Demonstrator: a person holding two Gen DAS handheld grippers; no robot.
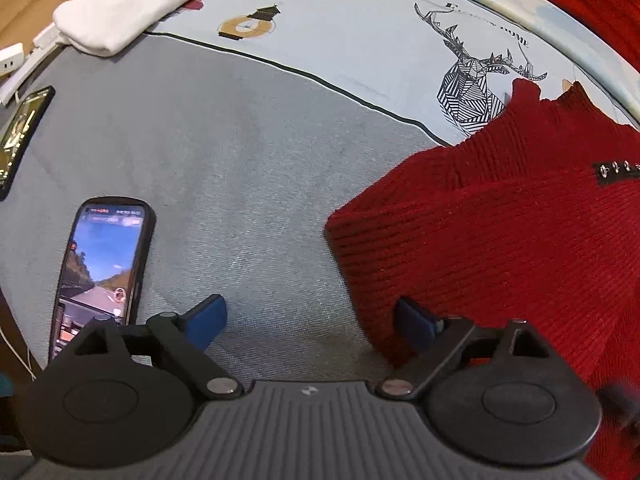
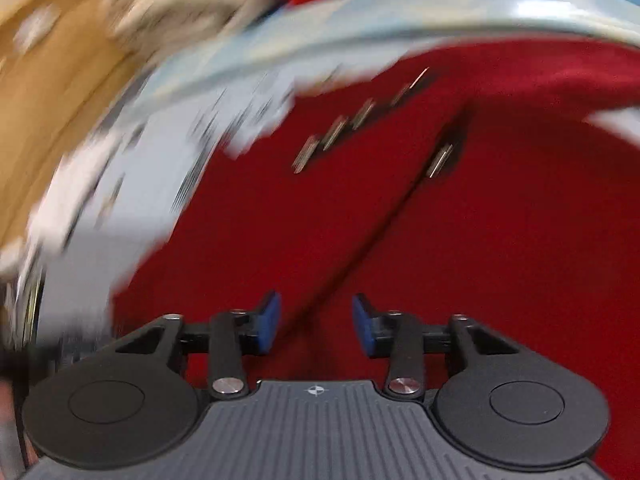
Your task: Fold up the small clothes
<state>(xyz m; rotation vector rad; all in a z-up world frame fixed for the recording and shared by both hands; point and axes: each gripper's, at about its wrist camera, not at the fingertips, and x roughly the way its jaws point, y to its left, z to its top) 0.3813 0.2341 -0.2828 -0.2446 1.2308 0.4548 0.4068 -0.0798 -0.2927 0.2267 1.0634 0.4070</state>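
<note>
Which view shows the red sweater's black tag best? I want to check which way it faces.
The left wrist view: the black tag on the red sweater is sharp, its metal rings distinct. In the right wrist view, motion blur smears the tag into streaks.

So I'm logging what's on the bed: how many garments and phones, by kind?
Red knit sweater: 1
White folded garment: 1
Phones: 2, one near the left gripper, screen lit, one at the left edge
Total: 4
</note>
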